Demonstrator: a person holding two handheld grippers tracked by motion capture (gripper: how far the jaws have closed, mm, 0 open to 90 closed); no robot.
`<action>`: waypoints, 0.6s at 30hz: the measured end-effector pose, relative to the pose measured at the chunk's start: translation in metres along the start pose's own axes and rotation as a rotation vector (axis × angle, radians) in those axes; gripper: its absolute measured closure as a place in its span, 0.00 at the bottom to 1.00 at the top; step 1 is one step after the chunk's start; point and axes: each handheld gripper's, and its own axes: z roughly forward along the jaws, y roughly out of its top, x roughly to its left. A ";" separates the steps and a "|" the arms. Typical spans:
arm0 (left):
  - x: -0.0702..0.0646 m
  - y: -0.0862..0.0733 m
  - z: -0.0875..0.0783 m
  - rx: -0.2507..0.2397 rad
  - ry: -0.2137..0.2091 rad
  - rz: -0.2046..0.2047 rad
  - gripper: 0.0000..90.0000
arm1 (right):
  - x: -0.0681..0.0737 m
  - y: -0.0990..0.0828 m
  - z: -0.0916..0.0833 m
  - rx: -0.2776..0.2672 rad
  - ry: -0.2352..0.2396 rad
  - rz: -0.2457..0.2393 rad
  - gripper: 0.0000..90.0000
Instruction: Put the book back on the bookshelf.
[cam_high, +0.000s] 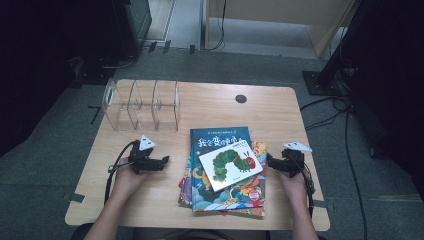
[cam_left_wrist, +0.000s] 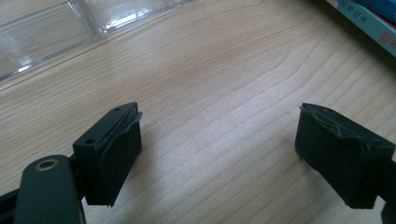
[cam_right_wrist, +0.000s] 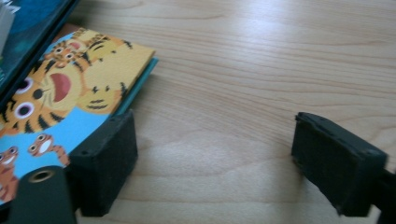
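Both grippers stand with jaws released, nothing between them. Left gripper (cam_high: 164, 161) rests on bare tabletop (cam_high: 280, 107); right gripper (cam_high: 270, 161) sits beside the book stack (cam_high: 225, 172), mid-table toward the near edge. Recommended: grasp the caterpillar book (cam_high: 230, 163) by its overhanging edge.

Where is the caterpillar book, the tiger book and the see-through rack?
caterpillar book (cam_high: 230, 164), high view, middle of its white cover.
tiger book (cam_right_wrist: 70, 100), right gripper view, the tiger's face on its cover.
clear rack (cam_high: 141, 105), high view, a middle divider.
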 end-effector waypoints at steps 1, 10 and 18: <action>0.000 0.000 0.000 -0.001 0.001 -0.001 0.17 | 0.000 0.000 0.000 0.000 0.002 -0.002 0.15; 0.000 0.000 0.000 -0.001 0.003 -0.003 0.18 | 0.000 -0.001 -0.002 -0.018 0.023 -0.016 0.30; -0.004 0.001 -0.005 0.001 -0.036 0.027 0.38 | 0.002 0.002 -0.004 0.003 0.040 -0.026 0.37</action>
